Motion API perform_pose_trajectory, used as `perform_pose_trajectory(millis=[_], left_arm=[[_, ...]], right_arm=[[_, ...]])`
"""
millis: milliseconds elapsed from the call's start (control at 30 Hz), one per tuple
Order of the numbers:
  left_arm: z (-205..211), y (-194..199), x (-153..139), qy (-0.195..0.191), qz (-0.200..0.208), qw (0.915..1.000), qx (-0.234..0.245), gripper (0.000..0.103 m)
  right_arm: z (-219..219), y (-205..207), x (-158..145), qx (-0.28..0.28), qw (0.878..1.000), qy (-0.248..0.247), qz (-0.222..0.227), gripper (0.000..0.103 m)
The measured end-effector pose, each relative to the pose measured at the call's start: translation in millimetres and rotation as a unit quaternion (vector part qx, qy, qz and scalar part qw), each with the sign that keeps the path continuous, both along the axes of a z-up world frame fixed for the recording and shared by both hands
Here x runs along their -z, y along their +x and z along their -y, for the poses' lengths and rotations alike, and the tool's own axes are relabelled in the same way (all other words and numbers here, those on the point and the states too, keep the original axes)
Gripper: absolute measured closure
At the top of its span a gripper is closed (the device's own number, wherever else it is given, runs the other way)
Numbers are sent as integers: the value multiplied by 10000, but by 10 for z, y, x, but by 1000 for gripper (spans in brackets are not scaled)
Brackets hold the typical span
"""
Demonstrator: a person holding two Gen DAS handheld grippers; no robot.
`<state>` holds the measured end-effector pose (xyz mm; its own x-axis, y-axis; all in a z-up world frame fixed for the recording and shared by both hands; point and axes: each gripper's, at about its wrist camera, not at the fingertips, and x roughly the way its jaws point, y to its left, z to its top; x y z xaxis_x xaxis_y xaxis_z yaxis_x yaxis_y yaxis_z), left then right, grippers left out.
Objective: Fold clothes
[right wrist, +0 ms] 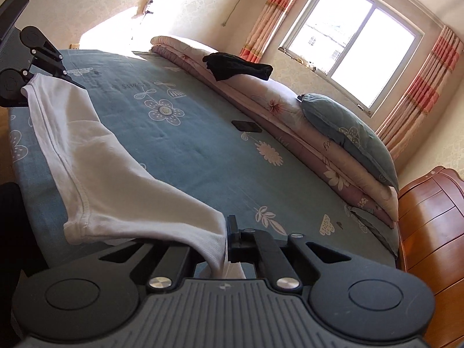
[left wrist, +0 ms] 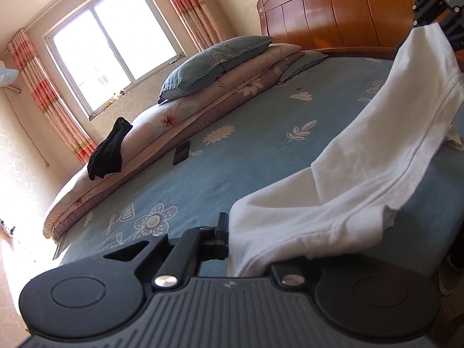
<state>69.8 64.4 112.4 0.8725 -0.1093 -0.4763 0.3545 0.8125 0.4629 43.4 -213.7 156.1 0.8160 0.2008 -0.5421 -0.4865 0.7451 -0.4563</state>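
- White garment [left wrist: 362,174]: stretched above the blue floral bed sheet [left wrist: 232,156], toward 3 o'clock in the left wrist view.
- Left tool [left wrist: 229,240]: clenched on one end.
- Right tool [right wrist: 226,240]: clenched on the other.

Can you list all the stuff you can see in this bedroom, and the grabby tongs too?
white garment: 1, white, stretched above the bed between both tongs
bed sheet: 1, blue with flowers, covering the bed
folded quilt: 1, pink floral, far side of bed
pillow: 1, blue, on the quilt
black garment: 1, black, on the quilt
phone: 1, black, on the sheet
left tongs: shut on white garment
right tongs: shut on white garment
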Motion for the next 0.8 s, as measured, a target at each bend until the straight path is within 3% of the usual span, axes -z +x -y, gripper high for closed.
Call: perform_pose_trajectory(millis=[300, 800], left_arm=[[53, -10, -541, 192, 556, 9982, -63, 102], [191, -134, -1210, -131, 1764, 9840, -212, 100]], right_arm=[[146, 18, -466, 392, 9977, 221, 503, 100], [477, -99, -1159, 797, 9806, 914, 1538, 100]])
